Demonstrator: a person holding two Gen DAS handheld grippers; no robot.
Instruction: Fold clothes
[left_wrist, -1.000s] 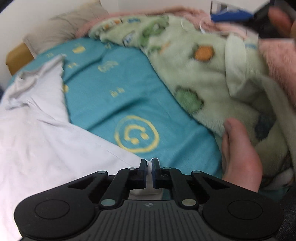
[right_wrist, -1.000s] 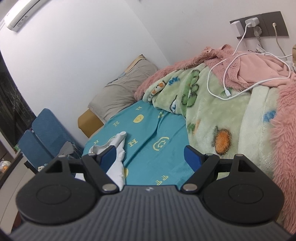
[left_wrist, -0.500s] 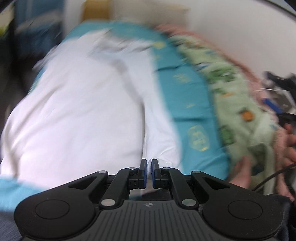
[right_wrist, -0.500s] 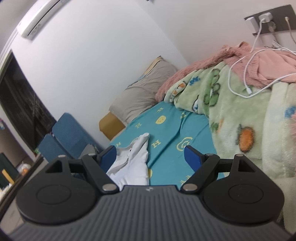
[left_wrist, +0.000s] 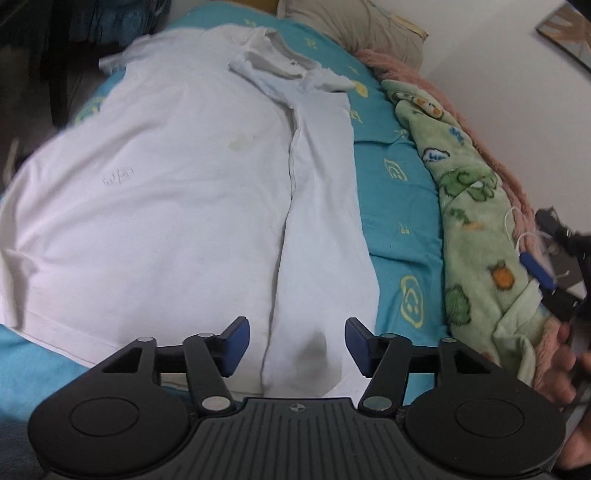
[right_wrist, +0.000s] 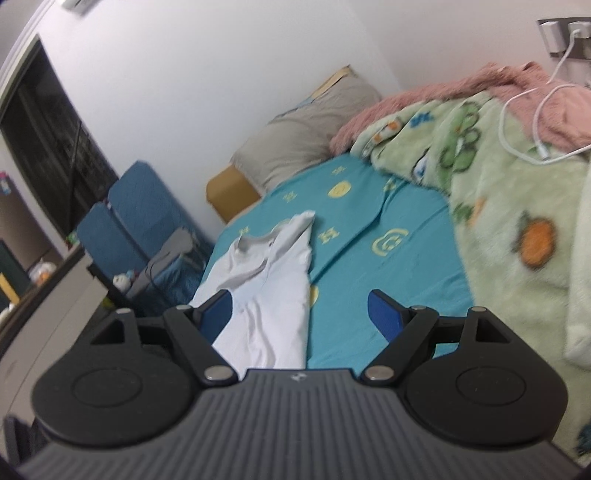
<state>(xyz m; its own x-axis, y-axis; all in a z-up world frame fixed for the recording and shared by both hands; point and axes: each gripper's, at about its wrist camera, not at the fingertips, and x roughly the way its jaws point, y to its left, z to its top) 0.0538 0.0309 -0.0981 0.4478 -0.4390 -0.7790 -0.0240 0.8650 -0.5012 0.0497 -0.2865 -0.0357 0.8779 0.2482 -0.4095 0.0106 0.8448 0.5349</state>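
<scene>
Currently the white shirt is laid flat on the teal bed sheet, collar toward the grey pillow; its right side panel is seen doubled inward along a lengthwise crease. The left claw is held wide open just above the hem, nothing gripped. The right claw is likewise spread open and empty, raised over the bed with the shirt's collar end in view beyond it.

Step judged in hand: first side fold set down, the opposite side fold to be taken next. For a clean result, the far side seam should be pinched at hem and shoulder together, one claw at each, and carried over parallel to the existing crease. The ruffled collar and flipped sleeve near the top should be flattened beforehand. The green fleece blanket is best kept apart from the fold.
</scene>
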